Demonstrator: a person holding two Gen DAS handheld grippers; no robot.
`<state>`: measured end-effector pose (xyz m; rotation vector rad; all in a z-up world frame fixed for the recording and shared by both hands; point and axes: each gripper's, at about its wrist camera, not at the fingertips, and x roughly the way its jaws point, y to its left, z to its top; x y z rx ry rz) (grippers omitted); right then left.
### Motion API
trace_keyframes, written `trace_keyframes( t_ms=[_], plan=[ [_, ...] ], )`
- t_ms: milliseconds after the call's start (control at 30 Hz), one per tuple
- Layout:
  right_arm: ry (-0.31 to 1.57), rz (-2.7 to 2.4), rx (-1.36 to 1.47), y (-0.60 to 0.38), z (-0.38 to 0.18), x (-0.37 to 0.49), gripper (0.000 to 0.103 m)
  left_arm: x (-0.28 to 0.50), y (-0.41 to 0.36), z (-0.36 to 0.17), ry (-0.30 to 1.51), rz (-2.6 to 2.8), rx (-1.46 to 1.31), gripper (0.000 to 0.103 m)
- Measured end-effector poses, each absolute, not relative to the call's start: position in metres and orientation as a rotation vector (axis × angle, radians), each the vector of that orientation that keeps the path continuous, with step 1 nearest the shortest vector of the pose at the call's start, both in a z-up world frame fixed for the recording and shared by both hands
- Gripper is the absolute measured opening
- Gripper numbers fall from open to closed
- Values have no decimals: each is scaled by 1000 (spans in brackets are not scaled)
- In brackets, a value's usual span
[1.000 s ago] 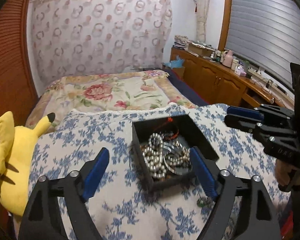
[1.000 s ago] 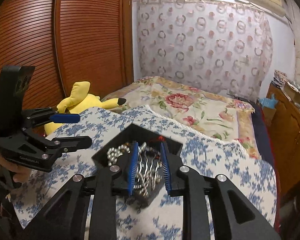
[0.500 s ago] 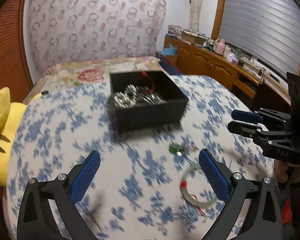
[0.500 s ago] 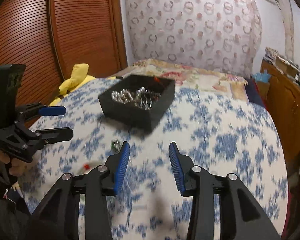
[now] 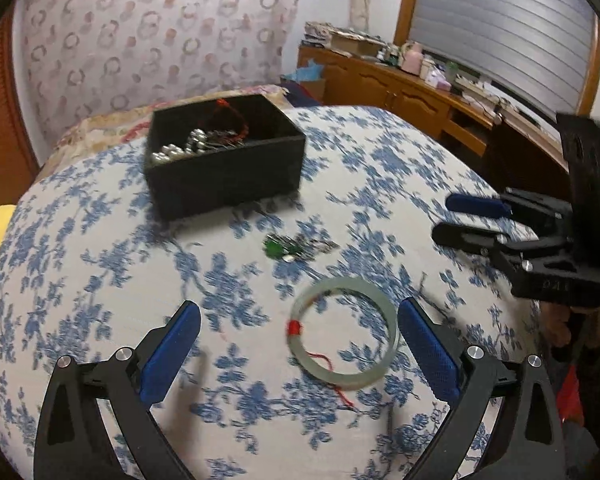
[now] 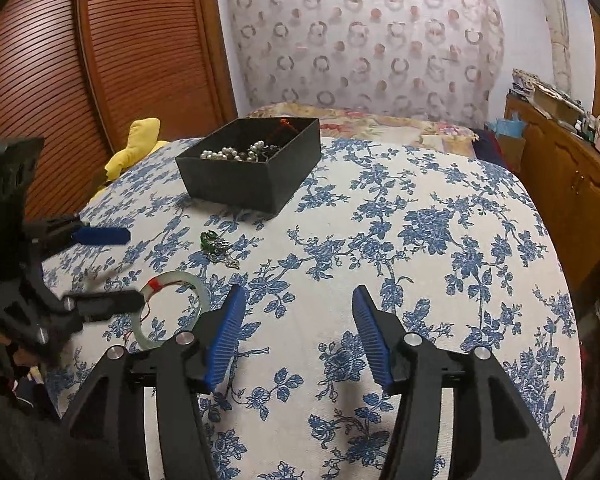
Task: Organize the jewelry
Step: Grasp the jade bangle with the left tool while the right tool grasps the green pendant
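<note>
while both grippers hang wide and empty over the cloth, step in hand looks like lining up the next pickup. left gripper (image 5: pixel 300 344) has its fingers well apart, with the jade bangle (image 5: pixel 342 330) lying flat on the cloth just inside its right finger. right gripper (image 6: pixel 298 336) has fingers apart too, nothing between them, bare cloth below. green pendant piece (image 6: pixel 216 244) lies loose between bangle and black box (image 6: pixel 252 168). box sits farther back, open top, with pearls and a red cord already inside. next move, my guess: left drops, centres on one side of the rim, closes gently; the ring is smooth and could slip. surface is a blue floral tablecloth (image 6: pixel 440 240), soft, slightly domed. room: bed behind, wooden cabinets, slatted wardrobe, yellow plush (image 6: pixel 140 140) at the table's far edge.
</note>
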<state>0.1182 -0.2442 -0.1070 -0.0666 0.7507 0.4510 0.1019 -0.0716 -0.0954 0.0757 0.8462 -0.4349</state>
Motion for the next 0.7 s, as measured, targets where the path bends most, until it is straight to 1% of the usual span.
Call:
trace_keyframes(
  t_ms=[467, 500, 533, 567, 700],
  plan=[
    [754, 441, -71, -248, -106, 123, 59, 97, -101, -117, 912, -487, 193, 94],
    [756, 444, -72, -247, -106, 124, 59, 96, -102, -117, 907, -483, 203, 91],
    [758, 449, -77, -245, -106, 125, 59, 94, -102, -116, 894, -476, 216, 78],
    [758, 452, -83, -243, -106, 126, 59, 93, -101, -115, 887, -479, 221, 69],
    [769, 480, -104, -232, -107, 133, 59, 94, -90, -112, 886, -492, 188, 69]
  ],
)
